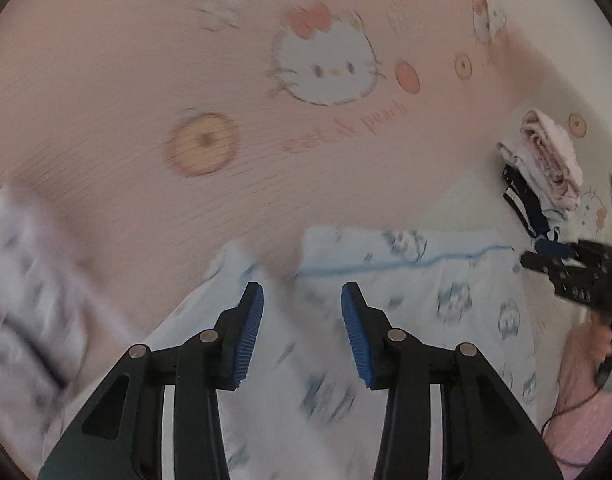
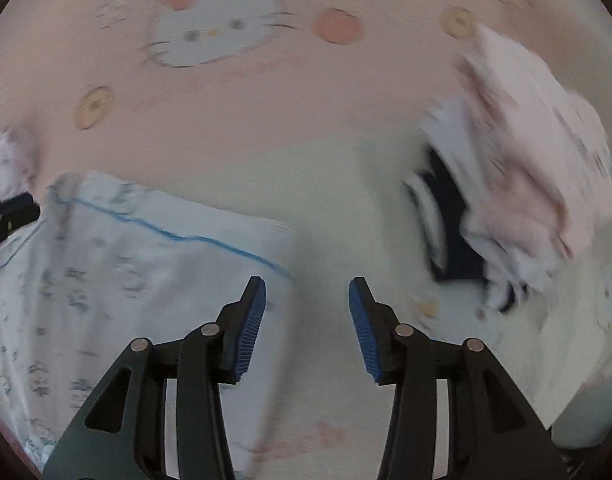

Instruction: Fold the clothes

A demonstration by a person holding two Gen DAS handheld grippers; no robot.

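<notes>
While your left claw point(image 1: 302, 300) and right claw point(image 2: 307, 300) hung open and empty, the blue-print garment point(image 1: 406, 300) beside the folded stack point(image 1: 546, 160) looked half-folded.

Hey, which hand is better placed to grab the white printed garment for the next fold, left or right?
Left. The left tongs hang open directly over the white printed garment; the right tongs are open beside its edge, over bare sheet.
</notes>
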